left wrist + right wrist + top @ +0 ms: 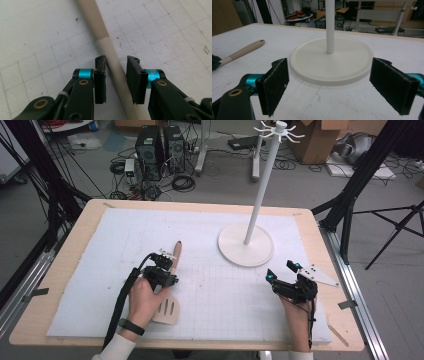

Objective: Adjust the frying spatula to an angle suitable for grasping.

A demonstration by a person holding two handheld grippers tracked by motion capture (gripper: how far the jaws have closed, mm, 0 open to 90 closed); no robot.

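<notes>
Nearest the lens in the left gripper view, the left tool [115, 65] straddles the handle of a wooden slotted spatula [106, 47], its jaws parted with one pad [101, 67] touching or almost touching the handle and a gap showing on the other side, so it has not yet clamped. In the high view the spatula [172, 285] lies flat on the white gridded mat [100, 270] covering the worktop [65, 265], slotted blade toward the person, hanging-hole end pointing away, with the left tool [162, 270] over the middle of the handle. The right tool [282, 276] rests low on the mat with its jaws wide apart and nothing between them, facing the round base of the white hook stand [330, 58]. The risks, as I judge them: the handle is round and smooth and lies at a slant between the pads, so closing off-centre could roll it aside or let it slip; gripped near the middle, the blade's weight may tip the spatula once lifted. If the spatula is meant for a hook on top of the stand [260, 190], the small hole in the handle end leaves little margin, and a knock against the tall thin pole could rock it. Nothing lies on the mat between spatula and stand; computer cases [160, 147] and cables sit on the floor beyond the worktop, well apart.
</notes>
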